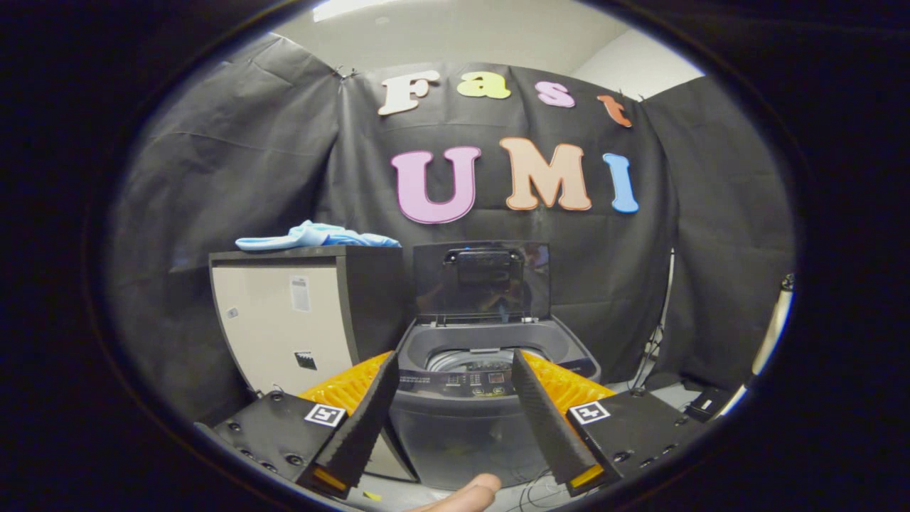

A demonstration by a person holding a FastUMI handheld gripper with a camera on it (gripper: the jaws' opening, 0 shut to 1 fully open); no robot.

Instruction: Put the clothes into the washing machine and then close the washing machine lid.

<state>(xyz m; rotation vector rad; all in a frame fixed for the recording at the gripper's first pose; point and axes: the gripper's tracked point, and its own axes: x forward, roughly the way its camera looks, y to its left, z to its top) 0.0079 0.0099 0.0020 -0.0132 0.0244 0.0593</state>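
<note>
A grey top-loading washing machine [469, 419] stands straight ahead, beyond my fingers. Its dark lid [483, 281] is raised upright at the back, and the drum opening [470, 360] shows between my fingertips. Light blue clothes [316, 235] lie in a heap on top of a cabinet [284, 320] to the left of the machine. My gripper [455, 359] is open, with nothing between its fingers, held back from the machine and well below the clothes.
The cabinet has a pale front and dark side and stands right against the washer's left side. Cables and small dark boxes [704, 405] lie on the floor to the right. A person's fingertip [466, 493] shows below the fingers.
</note>
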